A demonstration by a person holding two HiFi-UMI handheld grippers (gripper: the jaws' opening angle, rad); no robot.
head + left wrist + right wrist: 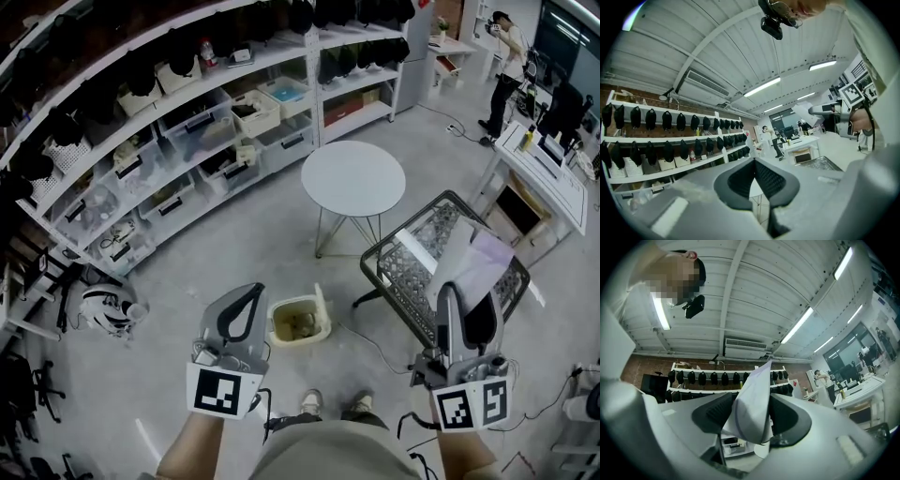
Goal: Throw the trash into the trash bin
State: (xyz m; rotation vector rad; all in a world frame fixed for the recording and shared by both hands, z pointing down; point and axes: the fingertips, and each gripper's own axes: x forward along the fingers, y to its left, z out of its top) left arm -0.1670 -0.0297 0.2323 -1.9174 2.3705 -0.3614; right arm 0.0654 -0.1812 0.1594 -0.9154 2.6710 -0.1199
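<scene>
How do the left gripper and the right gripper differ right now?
The right gripper is clamped on a white sheet of paper; the left gripper holds nothing. The left's jaws meet at the tips, while the paper keeps the right's apart. In the head view the left shows beside the trash bin and the right against the mesh table. Both are grey and carry a marker cube.

Long white ceiling strip lights (799,324) light the room evenly; the pale grey concrete floor (234,253) shows soft shadows. Fisheye edges bend and darken; the left gripper (754,161) looks blurred up close.
</scene>
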